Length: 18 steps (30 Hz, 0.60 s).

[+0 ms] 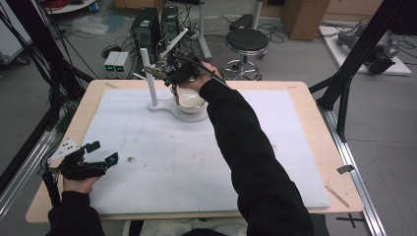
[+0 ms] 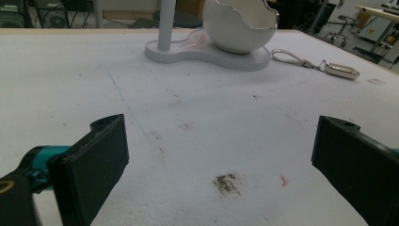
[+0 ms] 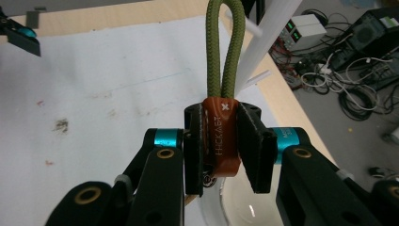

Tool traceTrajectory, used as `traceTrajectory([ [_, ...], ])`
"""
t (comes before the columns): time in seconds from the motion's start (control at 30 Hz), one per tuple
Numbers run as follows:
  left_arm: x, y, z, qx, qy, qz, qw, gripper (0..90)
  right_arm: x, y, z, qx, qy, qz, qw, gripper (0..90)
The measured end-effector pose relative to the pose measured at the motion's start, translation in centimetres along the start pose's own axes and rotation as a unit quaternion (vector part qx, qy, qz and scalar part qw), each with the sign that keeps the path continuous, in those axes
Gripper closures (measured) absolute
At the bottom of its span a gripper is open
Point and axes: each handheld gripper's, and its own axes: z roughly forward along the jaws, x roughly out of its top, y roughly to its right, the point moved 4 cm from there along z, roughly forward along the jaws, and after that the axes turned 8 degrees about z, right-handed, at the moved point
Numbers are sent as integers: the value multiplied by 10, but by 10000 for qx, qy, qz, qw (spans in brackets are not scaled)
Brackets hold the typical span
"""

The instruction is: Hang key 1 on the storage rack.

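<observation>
While my right tool [image 3: 221,146] pinches the keychain [image 3: 220,136] above the bowl [image 1: 191,101], I next loop it over the stand's peg [image 3: 256,77]; left tool [image 2: 221,155] rests spread.

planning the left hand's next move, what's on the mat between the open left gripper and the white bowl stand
Mostly bare white mat with a dark smudge just ahead of the left gripper, as the left gripper view shows. A metal keyring lies right of the stand, off that line.

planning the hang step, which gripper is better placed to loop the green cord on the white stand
Right. The right gripper is shut on the orange tag of the green cord loop, up beside the white stand; the left gripper sits open near the table's front.
</observation>
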Motion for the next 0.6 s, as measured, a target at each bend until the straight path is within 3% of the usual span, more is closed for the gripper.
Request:
traceTrajectory([
  [0.17, 0, -1, 1, -15, 3, -26, 10000, 48, 20, 2, -2, -153, 13, -171, 9997, 723],
  [0.33, 0, -2, 1, -3, 23, -41, 10000, 48, 39, -3, 4, -311, -155, -394, 9986, 723],
  [0.6, 0, -3, 0, -1, 40, -37, 10000, 48, 41, -5, 22, -498, -399, -542, 9965, 720],
])
